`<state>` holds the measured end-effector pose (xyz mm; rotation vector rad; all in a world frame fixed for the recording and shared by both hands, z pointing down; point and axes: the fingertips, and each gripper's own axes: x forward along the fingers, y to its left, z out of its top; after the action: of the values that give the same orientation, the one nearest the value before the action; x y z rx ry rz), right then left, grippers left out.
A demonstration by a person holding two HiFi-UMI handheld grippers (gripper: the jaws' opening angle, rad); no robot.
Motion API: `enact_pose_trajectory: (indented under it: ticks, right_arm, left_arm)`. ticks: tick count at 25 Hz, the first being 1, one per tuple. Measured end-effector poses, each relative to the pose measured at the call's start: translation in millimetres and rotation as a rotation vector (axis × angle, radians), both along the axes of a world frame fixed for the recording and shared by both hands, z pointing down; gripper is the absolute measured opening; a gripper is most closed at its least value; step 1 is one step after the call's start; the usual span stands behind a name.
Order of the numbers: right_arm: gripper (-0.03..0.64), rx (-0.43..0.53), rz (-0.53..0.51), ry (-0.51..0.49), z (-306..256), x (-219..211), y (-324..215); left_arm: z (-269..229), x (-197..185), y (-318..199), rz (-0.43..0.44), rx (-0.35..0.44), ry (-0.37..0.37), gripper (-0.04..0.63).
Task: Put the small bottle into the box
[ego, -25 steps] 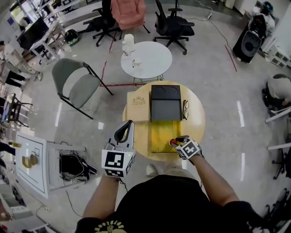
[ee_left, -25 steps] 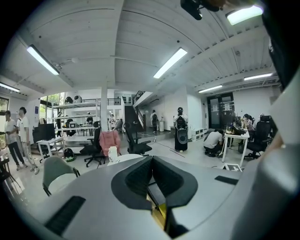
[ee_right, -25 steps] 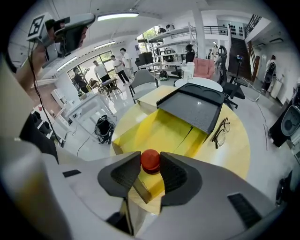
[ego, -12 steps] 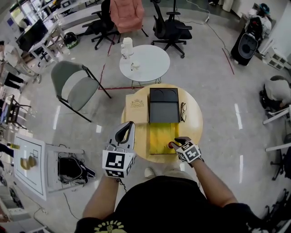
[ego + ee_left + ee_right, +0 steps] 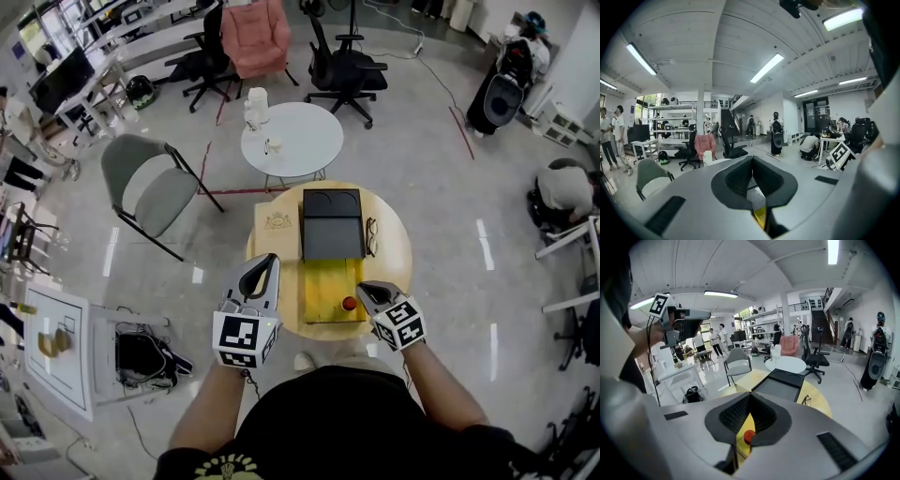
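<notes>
Overhead, the head view lays out the whole round wooden table [image 5: 398, 272]. The box [image 5: 323, 277] sits at its centre with its yellow lining exposed and its dark lid [image 5: 333, 225] folded back toward the top of the frame. A pair of glasses [image 5: 371, 236] lies just right of the lid, and a tan flat case [image 5: 278, 223] lies to its left.

The small bottle [image 5: 349, 303] sits inside the box, in the lower right of the yellow lining. From above it shows only as a round red cap facing the camera, so its long axis appears to run vertically, cap up. The body beneath is hidden.

The right gripper [image 5: 364, 289] hangs just beside the bottle, to the right, with no contact visible. The right gripper view adds what the head view cannot. The right gripper [image 5: 750, 399] has its jaws closing right down, dark pads met with nothing between them. The red cap of the small bottle [image 5: 749, 436] peeks out below them against the yellow of the box [image 5: 743, 423].

The left gripper [image 5: 267, 265] hovers over the table's left edge, well apart from the bottle. In the left gripper view its jaws [image 5: 752, 161] are likewise pressed together and empty, pointing out over the room, with only a sliver of yellow beneath them.
</notes>
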<state>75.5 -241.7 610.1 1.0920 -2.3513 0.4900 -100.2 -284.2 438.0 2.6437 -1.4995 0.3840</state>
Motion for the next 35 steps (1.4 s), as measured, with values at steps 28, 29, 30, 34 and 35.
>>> enact_pose_trajectory:
  ticks: [28, 29, 30, 34, 35]
  right_arm:
    - [0.014, 0.246, -0.001, -0.141, -189.2, -20.9, 10.0]
    - [0.014, 0.248, 0.005, -0.135, -189.6, -20.3, 10.3]
    - [0.014, 0.249, 0.012, -0.129, -189.7, -19.6, 11.1]
    - [0.014, 0.259, 0.033, -0.102, -189.3, -17.2, 17.5]
    - [0.014, 0.260, 0.037, -0.096, -189.3, -16.4, 19.2]
  left_arm:
    - [-22.3, -7.9, 11.0, 0.006, 0.027, 0.101, 0.018]
    - [-22.8, -8.3, 10.9, 0.009, 0.025, 0.100, 0.018]
    - [-23.1, -8.4, 11.2, 0.013, 0.024, 0.099, 0.020]
    - [-23.8, -6.8, 15.1, 0.034, 0.025, 0.110, 0.018]
    - [-23.7, -5.2, 16.4, 0.040, 0.026, 0.114, 0.018]
